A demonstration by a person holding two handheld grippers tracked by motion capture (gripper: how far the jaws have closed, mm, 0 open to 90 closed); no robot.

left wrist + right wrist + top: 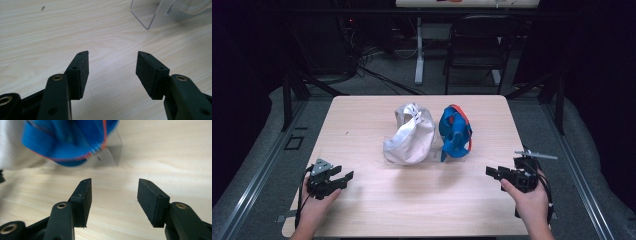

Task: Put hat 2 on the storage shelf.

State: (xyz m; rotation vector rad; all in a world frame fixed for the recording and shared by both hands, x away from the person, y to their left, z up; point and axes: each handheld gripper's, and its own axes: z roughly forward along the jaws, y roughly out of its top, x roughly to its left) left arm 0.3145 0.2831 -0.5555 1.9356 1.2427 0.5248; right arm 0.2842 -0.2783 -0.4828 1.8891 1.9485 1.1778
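both tongs empty and spread wide, nothing between the pads. left tongs sit low at the near-left of the counter, right tongs at the near-right, each pointing inward toward the middle.

the work sits mid-counter: a white cap and a blue cap side by side, each on a clear stand. white one is on the left, blue on the right, close together but whether they touch can't be told. both lie ahead of the tongs and inward, well apart from either.

key relation: blue cap is on the right hand's side, ahead and to the left of the right tongs; in the right gripper view it hangs blurred above and left of the gap between the jaws, so the line of approach is off to the right of it. white cap is the left tongs' nearer one, ahead and to their right; left gripper view catches just the stand corner at top right.

judgement: right hand looks the likelier to go next, for the blue cap. it needs to swing its aim left before closing in. each cap runs long front to back.
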